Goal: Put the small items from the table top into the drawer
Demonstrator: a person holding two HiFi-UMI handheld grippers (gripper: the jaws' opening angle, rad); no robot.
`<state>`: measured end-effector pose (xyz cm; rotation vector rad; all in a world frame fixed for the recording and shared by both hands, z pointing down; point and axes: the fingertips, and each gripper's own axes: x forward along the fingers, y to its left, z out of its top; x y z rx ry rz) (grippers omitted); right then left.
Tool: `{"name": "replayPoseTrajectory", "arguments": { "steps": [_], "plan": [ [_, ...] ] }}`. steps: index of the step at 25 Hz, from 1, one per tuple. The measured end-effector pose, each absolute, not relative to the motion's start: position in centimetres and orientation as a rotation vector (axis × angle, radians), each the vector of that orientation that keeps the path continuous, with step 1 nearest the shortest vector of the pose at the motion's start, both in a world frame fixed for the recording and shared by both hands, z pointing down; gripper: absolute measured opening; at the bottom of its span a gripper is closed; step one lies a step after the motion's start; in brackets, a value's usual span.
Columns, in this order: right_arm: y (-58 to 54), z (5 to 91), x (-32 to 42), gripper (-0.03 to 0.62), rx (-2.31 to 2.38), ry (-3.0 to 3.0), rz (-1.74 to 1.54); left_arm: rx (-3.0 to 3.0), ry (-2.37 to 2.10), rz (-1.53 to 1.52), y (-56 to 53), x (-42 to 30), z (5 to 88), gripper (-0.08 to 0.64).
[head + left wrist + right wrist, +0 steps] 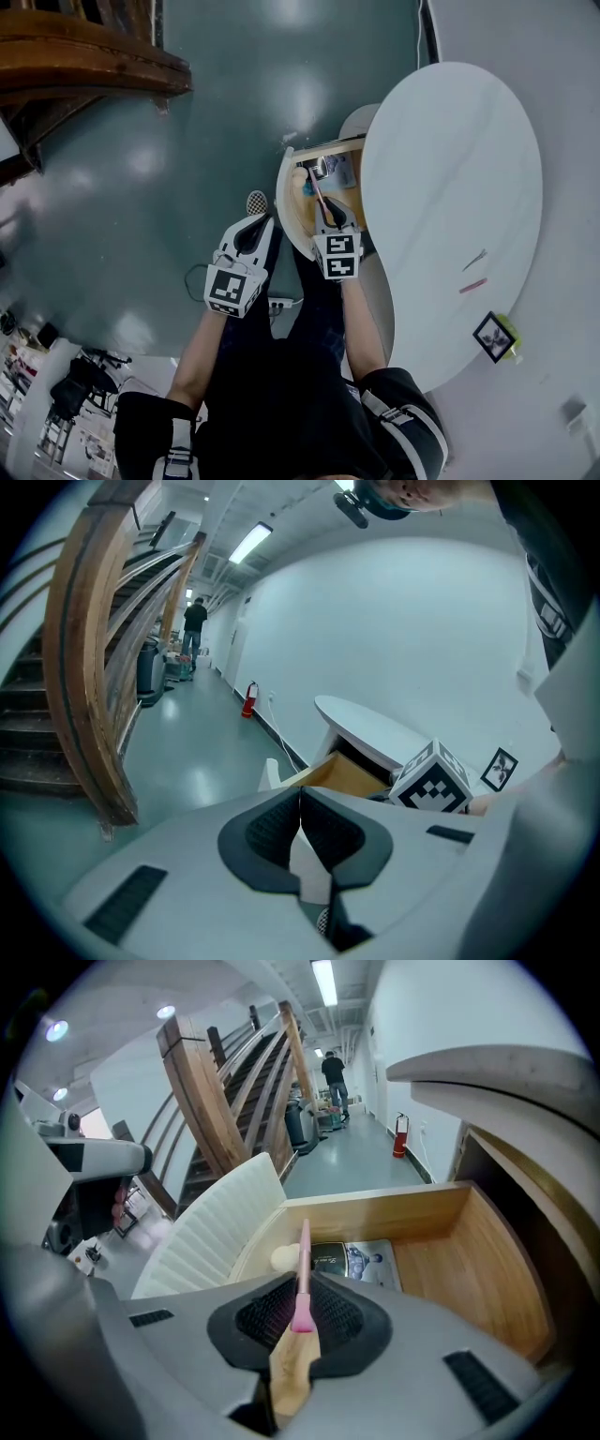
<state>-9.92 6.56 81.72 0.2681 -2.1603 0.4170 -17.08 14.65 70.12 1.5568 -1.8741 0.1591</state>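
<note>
My right gripper (300, 1314) is shut on a thin pink stick (303, 1269) that points out past the jaws. It hangs over the open wooden drawer (450, 1260) under the white oval table (450, 187). A printed booklet (361, 1260) and a small cream ball (282, 1258) lie inside the drawer. In the head view the right gripper (325, 214) and its pink stick (316, 191) are above the drawer (292, 208). My left gripper (253, 228) is left of the drawer, over the floor. Its jaws (301, 832) are shut with nothing between them.
On the table top lie a dark thin stick (474, 260), a second pink stick (472, 285) and a square marker card (494, 337). A white ribbed panel (220, 1218) stands beside the drawer. A wooden staircase (103, 667) rises at the left; a person stands far down the corridor.
</note>
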Motion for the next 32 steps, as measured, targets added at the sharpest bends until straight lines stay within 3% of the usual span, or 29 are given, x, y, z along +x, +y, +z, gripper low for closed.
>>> {"name": "replayPoseTrajectory", "arguments": {
  "steps": [15,17,19,32],
  "plan": [
    [5.5,83.0,-11.4,0.066,0.262,-2.147,0.426,1.583,-1.88,0.152,13.3,-18.2,70.3,0.02],
    [5.8,83.0,-11.4,0.076,0.24,-2.157,0.442,1.584,-1.874,0.148,13.4,-18.0,70.4,0.02],
    [6.2,82.7,-11.6,0.144,0.218,-2.171,0.453,1.591,-1.882,0.148,13.2,-18.1,70.1,0.02],
    [6.5,80.5,-11.6,0.147,0.24,-2.208,0.42,1.614,-1.9,0.148,13.7,-17.5,68.6,0.02]
  ]
}}
